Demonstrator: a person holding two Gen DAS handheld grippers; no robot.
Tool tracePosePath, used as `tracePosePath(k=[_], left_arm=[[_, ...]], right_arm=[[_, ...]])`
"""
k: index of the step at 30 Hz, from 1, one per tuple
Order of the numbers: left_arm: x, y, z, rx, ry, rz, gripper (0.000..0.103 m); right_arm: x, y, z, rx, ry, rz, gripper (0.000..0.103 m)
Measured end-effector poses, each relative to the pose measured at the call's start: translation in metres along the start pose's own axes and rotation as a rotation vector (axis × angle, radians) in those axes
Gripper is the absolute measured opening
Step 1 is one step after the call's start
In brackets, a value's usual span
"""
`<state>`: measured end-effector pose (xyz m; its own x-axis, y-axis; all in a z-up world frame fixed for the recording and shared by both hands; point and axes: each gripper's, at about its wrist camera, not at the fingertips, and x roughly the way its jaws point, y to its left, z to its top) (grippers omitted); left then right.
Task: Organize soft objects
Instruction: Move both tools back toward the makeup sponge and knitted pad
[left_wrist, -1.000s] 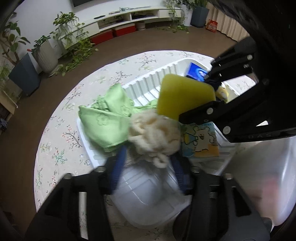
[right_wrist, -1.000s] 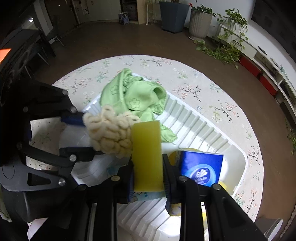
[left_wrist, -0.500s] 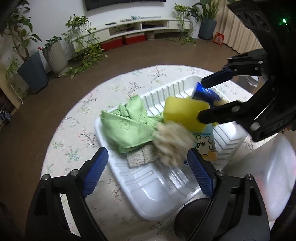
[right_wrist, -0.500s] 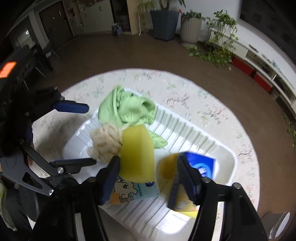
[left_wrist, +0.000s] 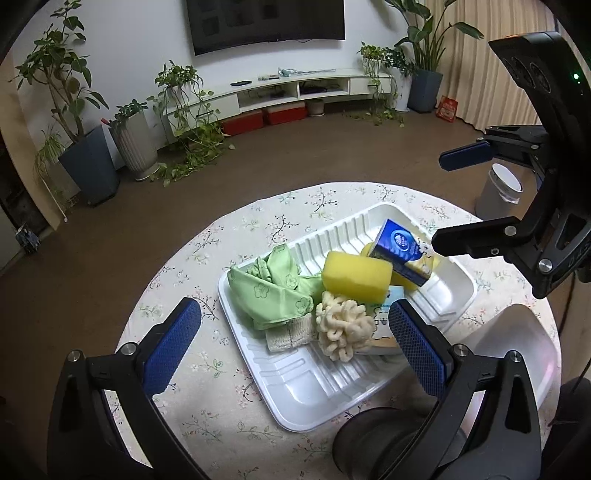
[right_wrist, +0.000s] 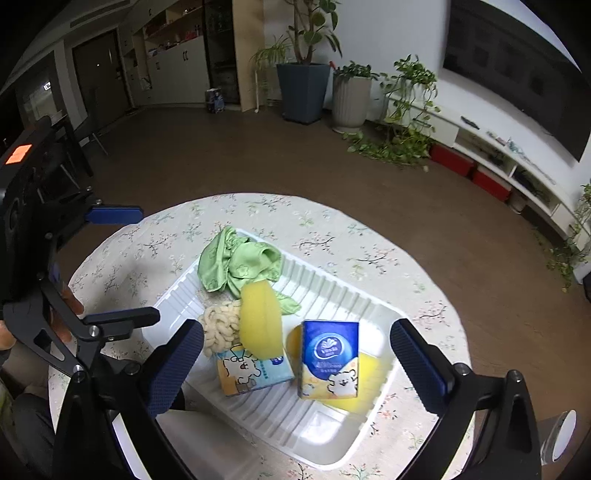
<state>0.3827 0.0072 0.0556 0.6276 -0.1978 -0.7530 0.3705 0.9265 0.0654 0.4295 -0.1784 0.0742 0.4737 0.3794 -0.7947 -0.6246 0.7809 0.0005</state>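
We see a round table under a floral cloth, white ribbed plastic tray holding green cloth, yellow sponge, cream knitted scrubber, our left gripper and right gripper just opening, jaws wide and empty, brown floor, potted plants far left, a wall TV.

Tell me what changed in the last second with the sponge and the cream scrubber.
Both were let go. The left gripper released the cream scrubber and the right gripper released the yellow sponge; their jaws have just been opening, now wide and empty, lifted clear. Both items lie in the white tray. The green cloth and blue tissue pack stayed put.
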Motion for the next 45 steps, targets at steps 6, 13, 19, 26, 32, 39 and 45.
tracePosePath(k=[6, 13, 19, 26, 32, 39, 45], left_arm=[[-0.011, 0.006, 0.0, -0.014, -0.016, 0.019, 0.103], [-0.067, 0.014, -0.034, -0.129, -0.118, 0.02, 0.103], [-0.117, -0.007, -0.098, -0.185, -0.174, 0.021, 0.103], [-0.14, -0.066, -0.182, -0.22, -0.165, -0.015, 0.103], [-0.124, -0.111, -0.224, -0.212, -0.108, -0.045, 0.103], [-0.101, -0.13, -0.245, -0.22, -0.081, -0.036, 0.103], [-0.08, -0.13, -0.244, -0.202, -0.044, -0.006, 0.103]], right_arm=[[-0.016, -0.008, -0.005, 0.038, -0.022, -0.019, 0.103], [-0.073, -0.021, -0.046, 0.145, -0.135, -0.026, 0.103], [-0.117, -0.009, -0.117, 0.221, -0.196, -0.003, 0.103], [-0.136, 0.045, -0.204, 0.278, -0.216, 0.025, 0.103], [-0.111, 0.1, -0.25, 0.291, -0.163, 0.052, 0.103], [-0.079, 0.128, -0.274, 0.336, -0.127, 0.034, 0.103], [-0.055, 0.133, -0.274, 0.348, -0.09, 0.0, 0.103]])
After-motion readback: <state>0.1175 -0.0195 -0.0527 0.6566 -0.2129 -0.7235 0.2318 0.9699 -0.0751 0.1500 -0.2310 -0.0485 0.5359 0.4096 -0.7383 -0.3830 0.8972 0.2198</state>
